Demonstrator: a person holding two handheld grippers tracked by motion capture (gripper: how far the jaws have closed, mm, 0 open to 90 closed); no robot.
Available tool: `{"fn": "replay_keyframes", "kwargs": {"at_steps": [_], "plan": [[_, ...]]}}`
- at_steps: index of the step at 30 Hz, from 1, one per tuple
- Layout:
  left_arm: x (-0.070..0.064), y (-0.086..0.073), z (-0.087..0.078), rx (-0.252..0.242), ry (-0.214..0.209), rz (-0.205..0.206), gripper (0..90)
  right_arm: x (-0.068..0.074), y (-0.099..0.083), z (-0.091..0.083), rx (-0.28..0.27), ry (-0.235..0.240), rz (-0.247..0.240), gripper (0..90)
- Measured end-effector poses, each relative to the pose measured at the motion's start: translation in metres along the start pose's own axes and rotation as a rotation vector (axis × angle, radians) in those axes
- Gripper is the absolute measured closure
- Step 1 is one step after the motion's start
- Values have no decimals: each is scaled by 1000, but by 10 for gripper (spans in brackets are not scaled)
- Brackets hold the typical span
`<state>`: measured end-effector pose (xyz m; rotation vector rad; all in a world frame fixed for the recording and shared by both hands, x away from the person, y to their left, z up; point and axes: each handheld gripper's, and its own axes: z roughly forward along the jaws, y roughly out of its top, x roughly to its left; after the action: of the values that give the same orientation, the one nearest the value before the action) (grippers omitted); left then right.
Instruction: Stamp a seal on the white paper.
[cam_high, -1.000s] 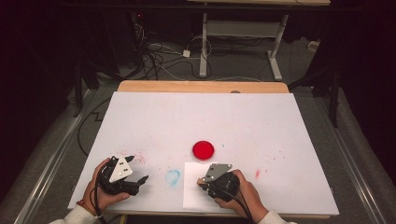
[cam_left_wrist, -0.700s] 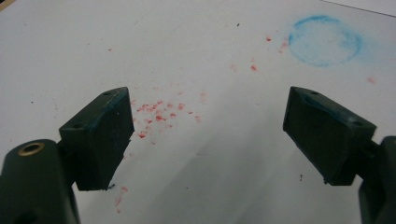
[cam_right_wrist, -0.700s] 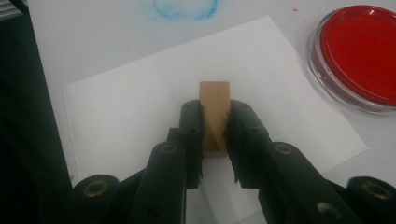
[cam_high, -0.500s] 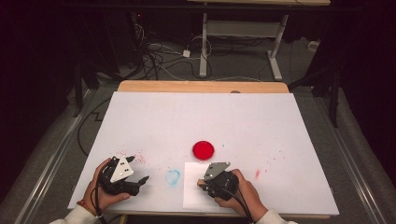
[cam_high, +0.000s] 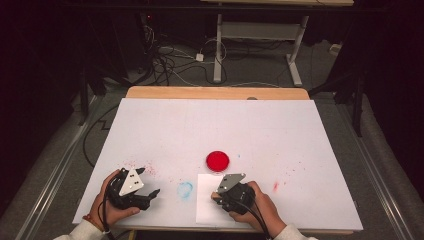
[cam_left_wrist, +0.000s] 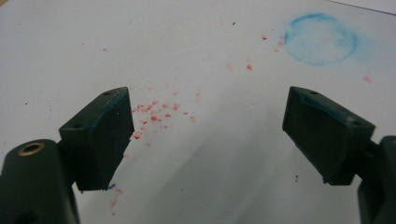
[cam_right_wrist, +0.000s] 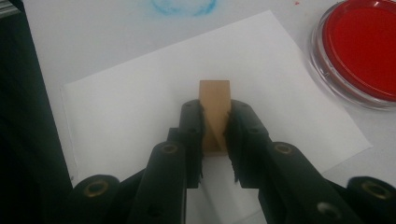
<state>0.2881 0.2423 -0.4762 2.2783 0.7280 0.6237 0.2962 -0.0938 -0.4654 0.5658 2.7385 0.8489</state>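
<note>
I am holding my right gripper (cam_right_wrist: 215, 125) over the paper (cam_right_wrist: 140, 107) near the table's (cam_high: 300, 130) front edge, and its jaws are clamping a small wooden stamp (cam_right_wrist: 215, 112), which is standing upright between them with its lower end down at the sheet. From above, this gripper (cam_high: 226, 192) is sitting over the sheet (cam_high: 205, 202), just in front of the red ink pad (cam_high: 218, 160). In the right gripper view the pad (cam_right_wrist: 362, 46) is lying just beyond the paper's far right corner, on the bare table.

My left gripper (cam_left_wrist: 205, 140) is hovering low near the front left corner with its jaws standing wide apart around nothing. Between them I am seeing red specks (cam_left_wrist: 156, 114) on the table, and a blue ring smudge (cam_left_wrist: 321, 38) farther off. From above, that gripper (cam_high: 145, 192) is resting in my left hand (cam_high: 112, 200), with the smudge (cam_high: 185, 190) between it and the paper.
</note>
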Motion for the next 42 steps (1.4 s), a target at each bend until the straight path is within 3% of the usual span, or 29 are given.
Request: {"fn": "replay_keyframes", "kwargs": {"at_steps": [8,13,26,29,35,42], "plan": [[0,1,0,1,-1,5,158,2,1,0,9,-18,-14,767],[-1,1,0,2,0,5,158,0,0,0,7,2,13,766],[0,1,0,2,1,8,157,-4,-1,0,-4,22,30,765],[1,0,-2,-2,3,3,156,-4,0,-2,-5,24,15,765],[1,-1,-2,-1,4,1,156,-9,4,-20,-87,-6,37,765],[1,-1,-2,-3,3,0,156,-11,5,-31,-109,-29,24,765]]}}
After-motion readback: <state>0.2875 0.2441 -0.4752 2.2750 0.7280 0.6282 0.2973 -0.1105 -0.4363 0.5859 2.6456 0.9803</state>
